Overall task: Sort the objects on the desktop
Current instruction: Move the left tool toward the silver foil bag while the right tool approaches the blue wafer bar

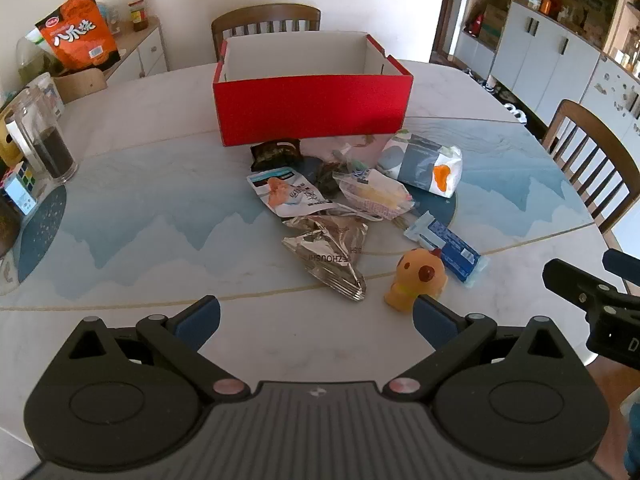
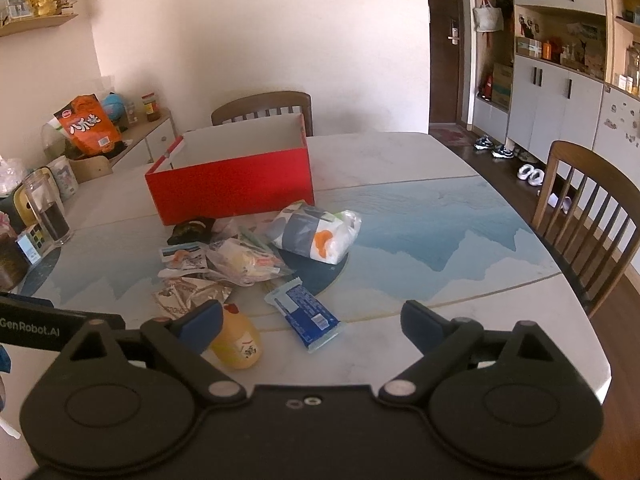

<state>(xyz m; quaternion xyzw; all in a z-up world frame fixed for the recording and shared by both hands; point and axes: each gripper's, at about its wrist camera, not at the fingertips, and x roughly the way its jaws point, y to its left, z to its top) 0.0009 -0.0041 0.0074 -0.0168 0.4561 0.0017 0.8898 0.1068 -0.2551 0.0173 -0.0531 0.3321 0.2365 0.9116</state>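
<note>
A red open box (image 1: 312, 110) (image 2: 232, 184) stands at the table's middle, empty as far as I see. In front of it lies a pile of snack packets: a silver packet (image 1: 332, 256), a white packet (image 1: 288, 194), a blue wrapped bar (image 1: 452, 246) (image 2: 308, 318), a tissue pack (image 1: 424, 164) (image 2: 316, 232) and a dark packet (image 1: 276, 152). A yellow dog toy (image 1: 416, 278) (image 2: 238, 340) stands nearest me. My left gripper (image 1: 316, 316) is open and empty, short of the pile. My right gripper (image 2: 312, 326) is open and empty, its left finger beside the toy.
A glass jar (image 1: 40, 136), a cube puzzle (image 1: 20, 188) and an orange snack bag (image 1: 80, 34) are at the left. Wooden chairs stand behind the box (image 1: 266, 20) and at the right (image 2: 588, 216). Cabinets line the right wall.
</note>
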